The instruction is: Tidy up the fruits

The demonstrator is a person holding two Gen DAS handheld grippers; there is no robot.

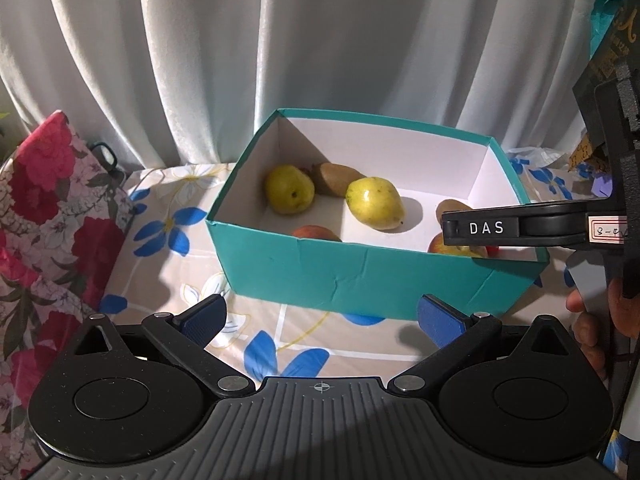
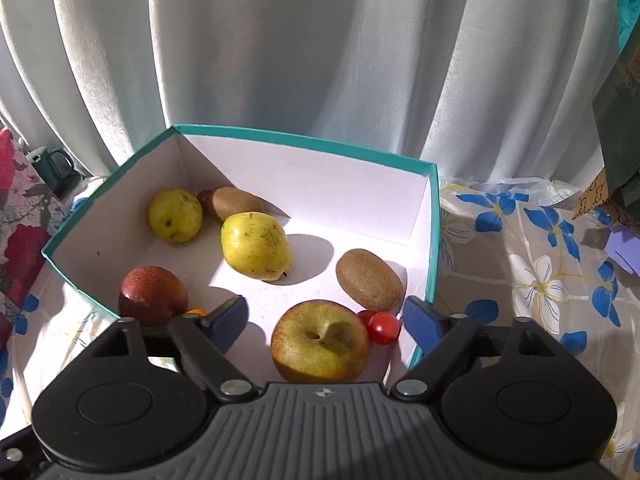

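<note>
Nearby, curtain (image 2: 280,60) behind box (image 2: 304,136)

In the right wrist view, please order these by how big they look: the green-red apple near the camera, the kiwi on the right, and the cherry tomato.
1. Apple, largest, though being nearest the camera enlarges it.
2. Kiwi.
3. Cherry tomato, clearly smallest.

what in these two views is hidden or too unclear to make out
- Small orange fruit, right wrist view: only a sliver shows behind the right gripper finger; kind unclear.
- Dark red fruit in the far corner of the teal box: mostly hidden by a kiwi and a pear.
- Front apple, left wrist view: covered by the other gripper's finger.
- Handwritten label, left wrist view: too small to read.
</note>
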